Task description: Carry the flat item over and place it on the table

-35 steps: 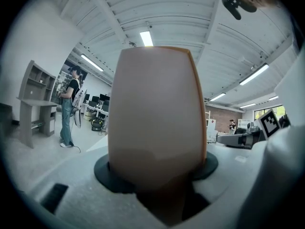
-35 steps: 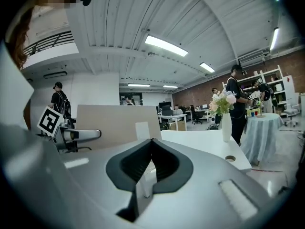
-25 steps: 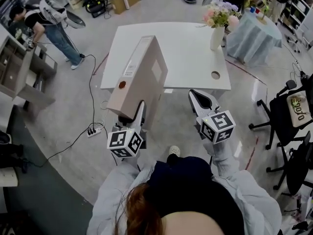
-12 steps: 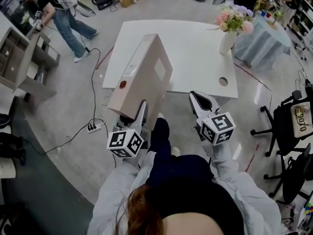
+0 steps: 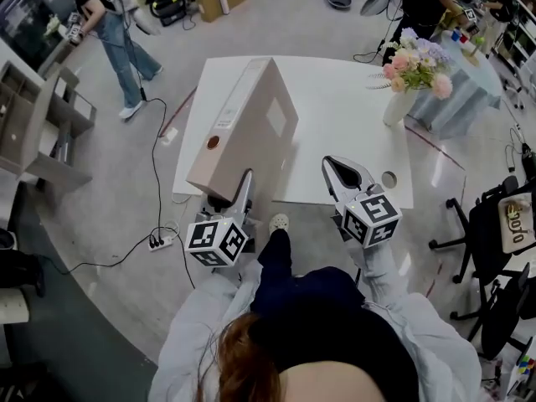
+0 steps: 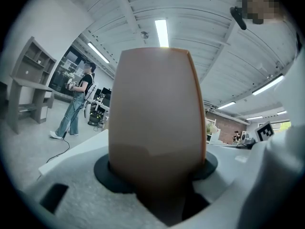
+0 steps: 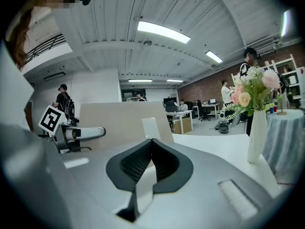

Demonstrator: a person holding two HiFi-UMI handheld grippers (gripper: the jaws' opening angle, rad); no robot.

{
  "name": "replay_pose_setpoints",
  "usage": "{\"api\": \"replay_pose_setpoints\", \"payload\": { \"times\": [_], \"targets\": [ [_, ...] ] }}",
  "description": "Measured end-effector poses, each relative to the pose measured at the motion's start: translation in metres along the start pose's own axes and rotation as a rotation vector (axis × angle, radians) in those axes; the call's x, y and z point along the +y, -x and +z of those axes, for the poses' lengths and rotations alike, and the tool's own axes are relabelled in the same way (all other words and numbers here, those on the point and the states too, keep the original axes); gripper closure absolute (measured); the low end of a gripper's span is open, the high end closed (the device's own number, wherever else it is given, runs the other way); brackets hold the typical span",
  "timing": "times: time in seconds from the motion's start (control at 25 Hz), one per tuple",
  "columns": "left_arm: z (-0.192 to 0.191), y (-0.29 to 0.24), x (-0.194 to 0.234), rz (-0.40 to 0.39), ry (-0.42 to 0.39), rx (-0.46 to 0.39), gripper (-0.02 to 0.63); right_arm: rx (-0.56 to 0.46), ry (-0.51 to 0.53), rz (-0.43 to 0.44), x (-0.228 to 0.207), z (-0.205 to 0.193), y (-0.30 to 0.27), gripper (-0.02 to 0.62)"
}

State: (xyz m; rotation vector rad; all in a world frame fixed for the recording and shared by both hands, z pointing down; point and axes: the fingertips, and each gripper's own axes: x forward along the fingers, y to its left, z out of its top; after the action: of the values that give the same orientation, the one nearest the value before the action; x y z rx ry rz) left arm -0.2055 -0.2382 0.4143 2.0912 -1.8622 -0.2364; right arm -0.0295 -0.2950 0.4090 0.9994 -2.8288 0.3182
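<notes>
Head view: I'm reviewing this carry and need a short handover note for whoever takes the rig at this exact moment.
Left hand-held gripper: shut on the near end of the beige binder, which it holds on edge in the air.
Right hand-held gripper: shut, nothing between its jaws, to the right of the binder.
White table: just ahead, with a vase of flowers at its right side.
Done: the binder is in hand and close to the table's near edge.
Left: bring it over the tabletop away from the vase, lay it flat, and release.
</notes>
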Motion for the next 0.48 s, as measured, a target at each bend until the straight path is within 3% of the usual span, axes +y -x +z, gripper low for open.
{"api": "replay_pose_setpoints", "payload": {
  "times": [0.28,0.48],
  "targets": [
    [0.033,-0.089,0.041,-0.036,0.055,0.014,0.334,0.005,-0.02,-0.038,-0.041,0.026,-0.074,0.586],
    [0.036,-0.14,0.056,-0.08,0.116,0.047,0.334,0.019,-0.039,-0.072,-0.069,0.032,-0.108,0.586]
  ]
}}
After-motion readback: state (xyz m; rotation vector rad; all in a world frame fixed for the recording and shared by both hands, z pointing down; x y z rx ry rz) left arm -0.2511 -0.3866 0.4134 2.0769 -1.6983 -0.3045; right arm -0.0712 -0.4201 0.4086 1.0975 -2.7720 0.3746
